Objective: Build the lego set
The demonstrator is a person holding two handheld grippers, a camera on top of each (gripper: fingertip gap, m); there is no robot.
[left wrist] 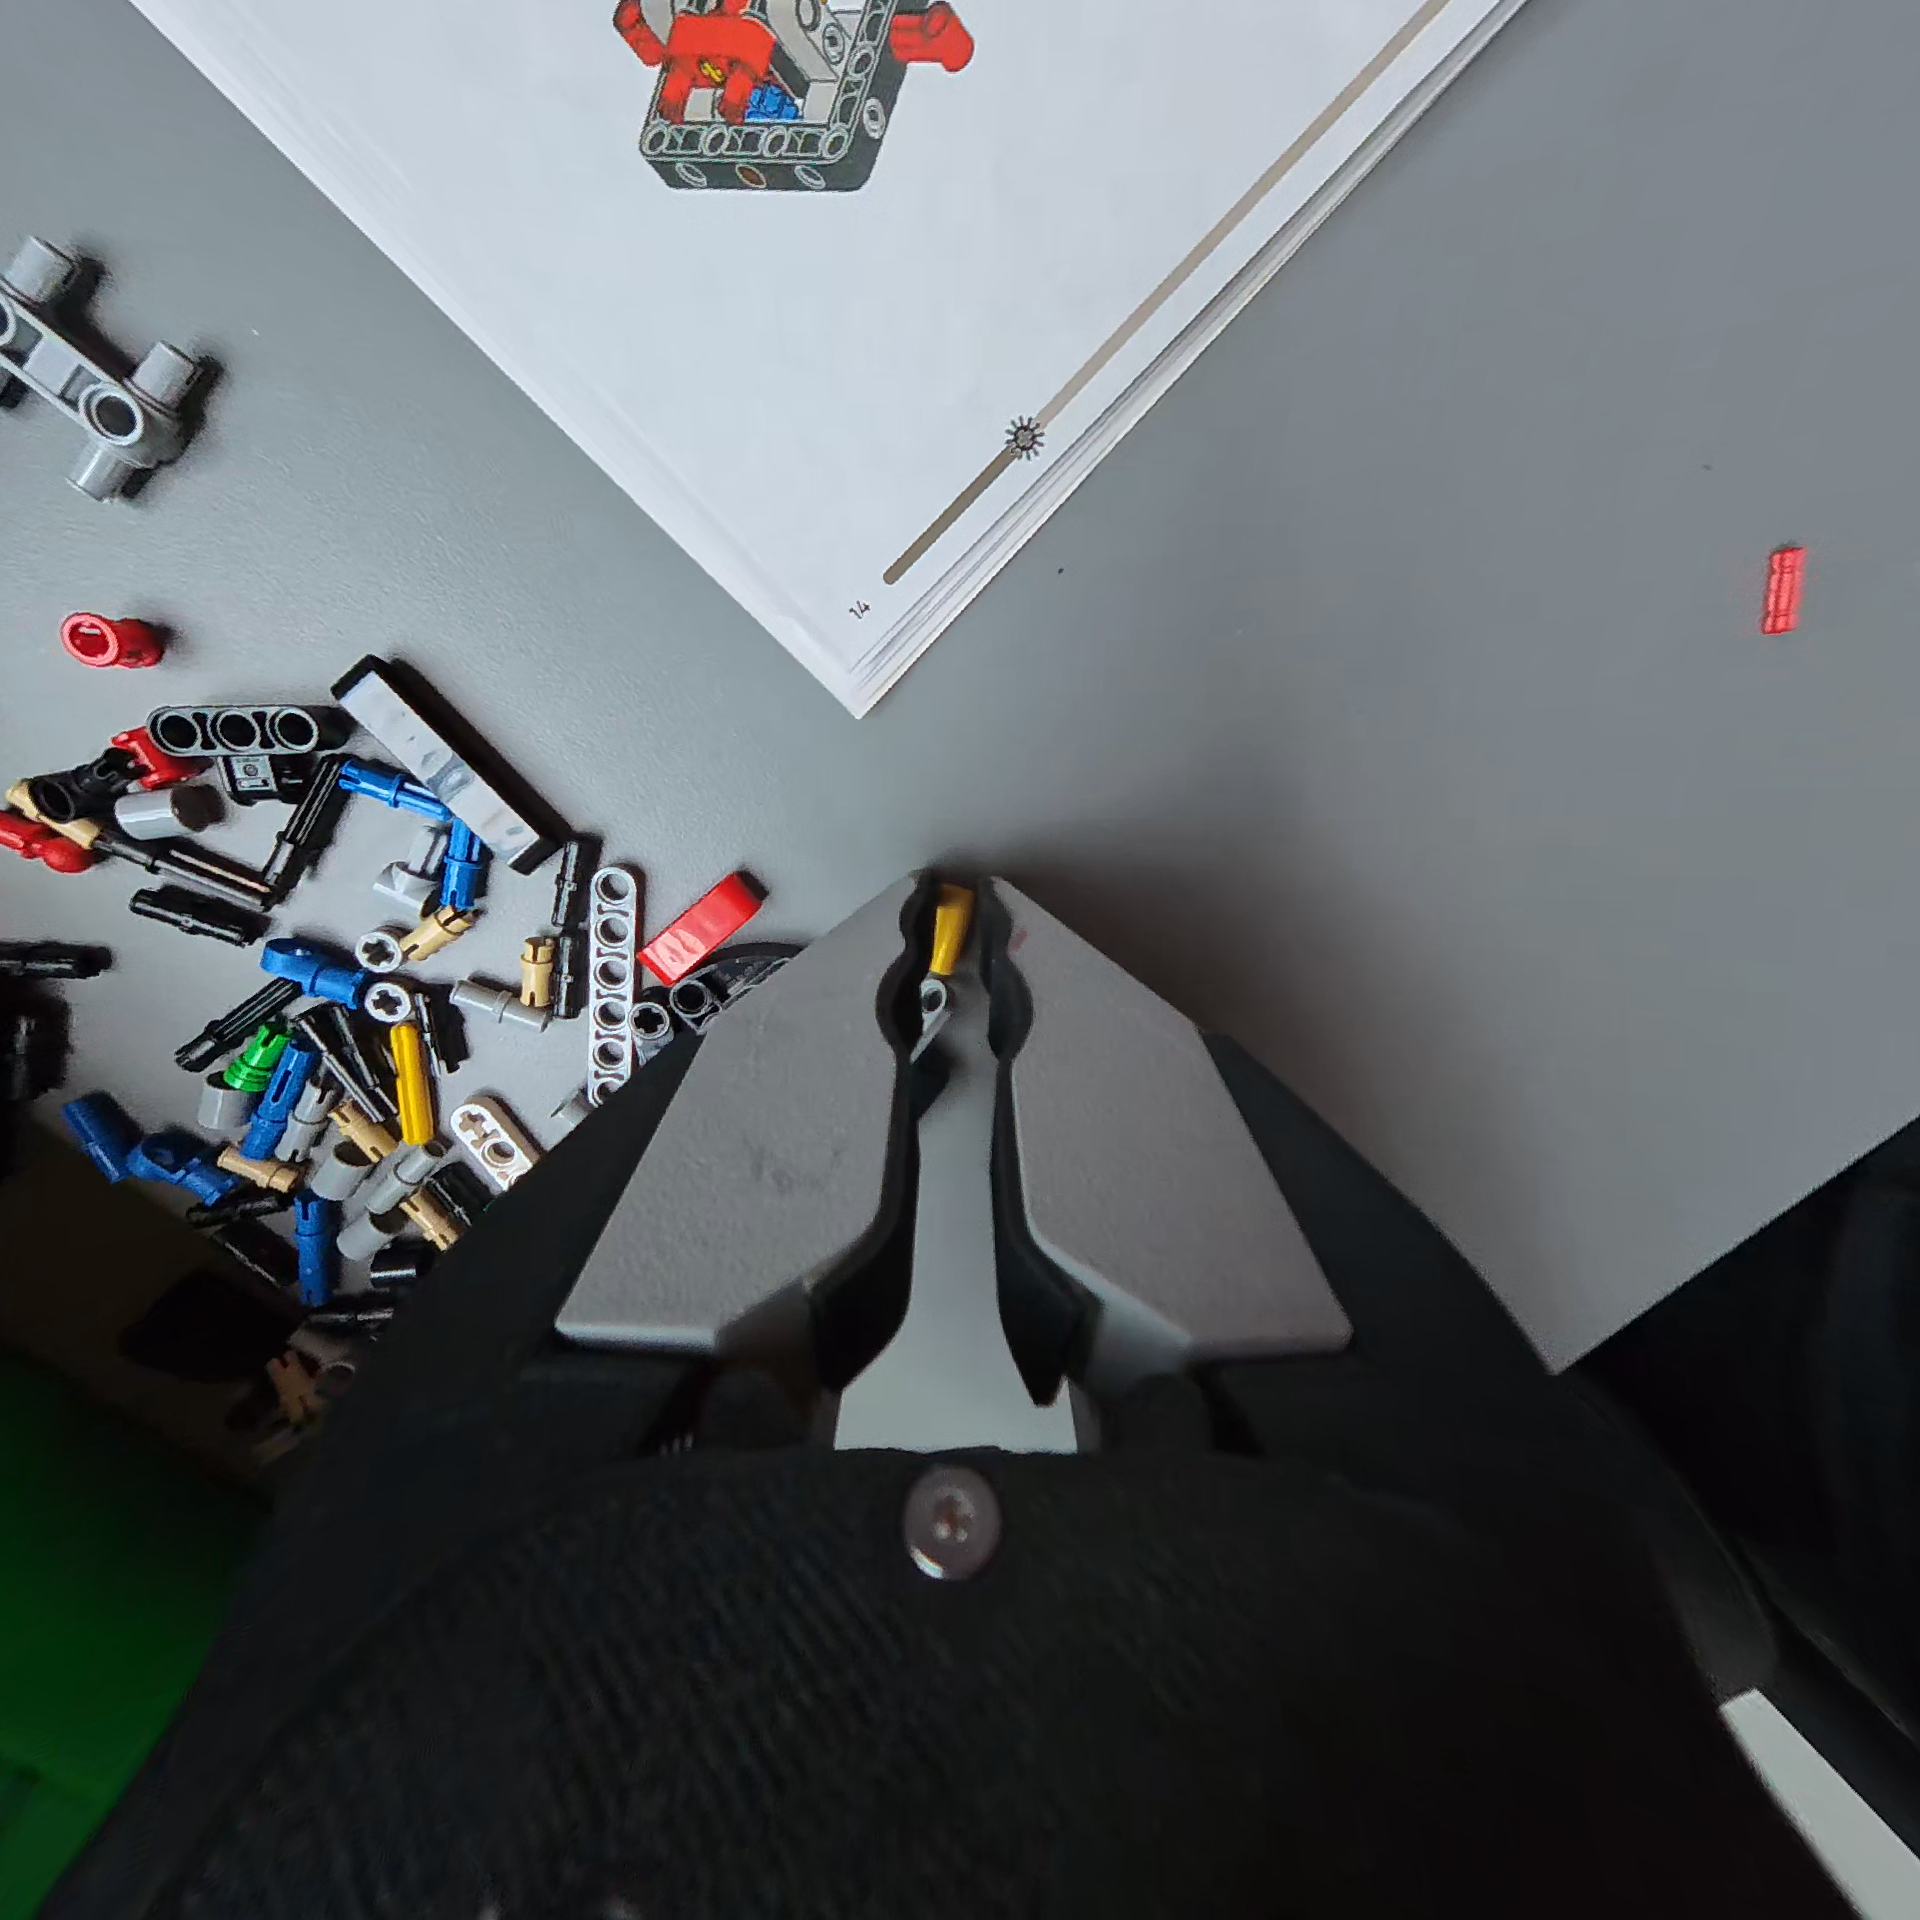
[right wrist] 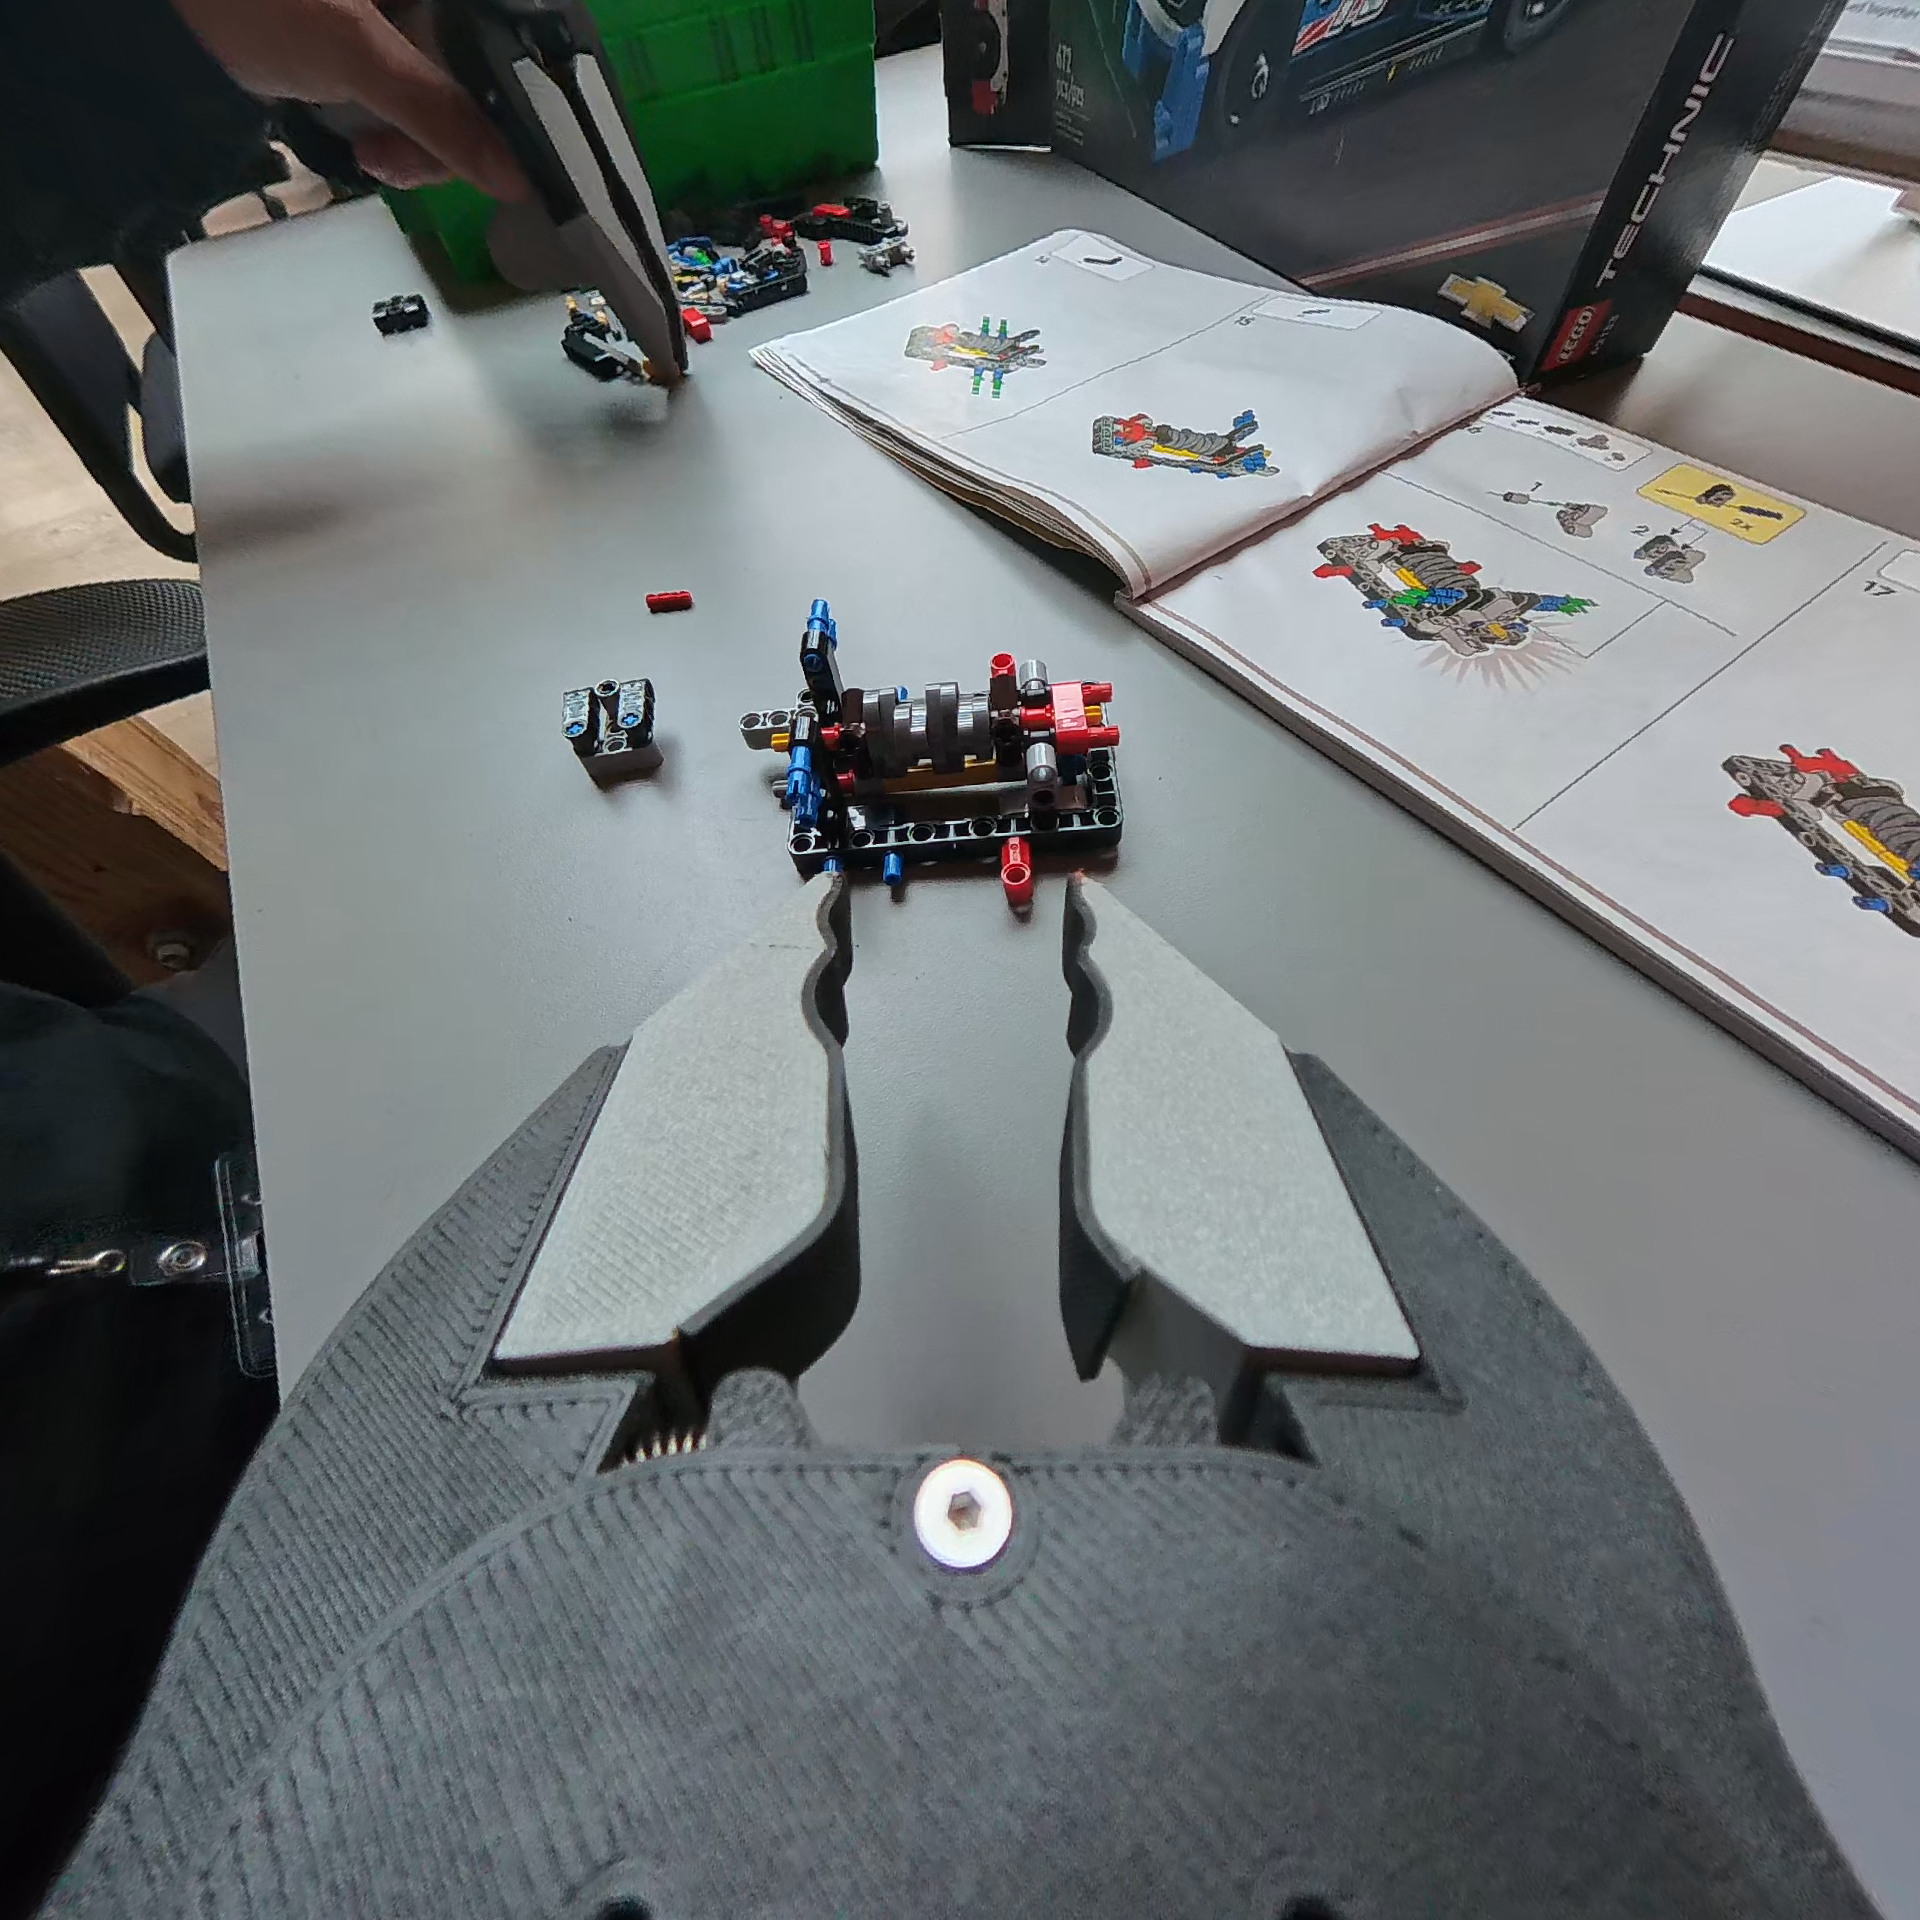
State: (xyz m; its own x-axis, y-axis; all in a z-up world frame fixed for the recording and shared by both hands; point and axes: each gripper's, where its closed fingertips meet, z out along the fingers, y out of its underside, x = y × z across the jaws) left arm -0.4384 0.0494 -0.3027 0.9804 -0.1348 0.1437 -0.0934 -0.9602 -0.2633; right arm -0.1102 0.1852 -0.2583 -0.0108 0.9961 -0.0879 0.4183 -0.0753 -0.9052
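Note:
In the left wrist view my left gripper [left wrist: 954, 894] is shut on a short yellow axle piece [left wrist: 948, 928] with a small grey connector [left wrist: 932, 1003] at its near end. It holds it just over the grey table, right of the loose parts pile [left wrist: 343, 997]. The right wrist view shows it far off [right wrist: 665, 369], in a person's hand. My right gripper [right wrist: 956, 883] is open and empty, its fingertips just in front of the partly built engine frame [right wrist: 956, 748]: a black frame with grey discs, red and blue pins.
The open instruction booklet [right wrist: 1195, 416] lies to the right, its corner near my left gripper [left wrist: 831, 312]. A small black-grey sub-assembly [right wrist: 613, 727] stands left of the frame. A loose red piece [right wrist: 668, 600] lies on the table. The set's box [right wrist: 1403, 125] and a green bin [right wrist: 748, 94] stand at the back. The grippers' ends are close to 35 cm from one another.

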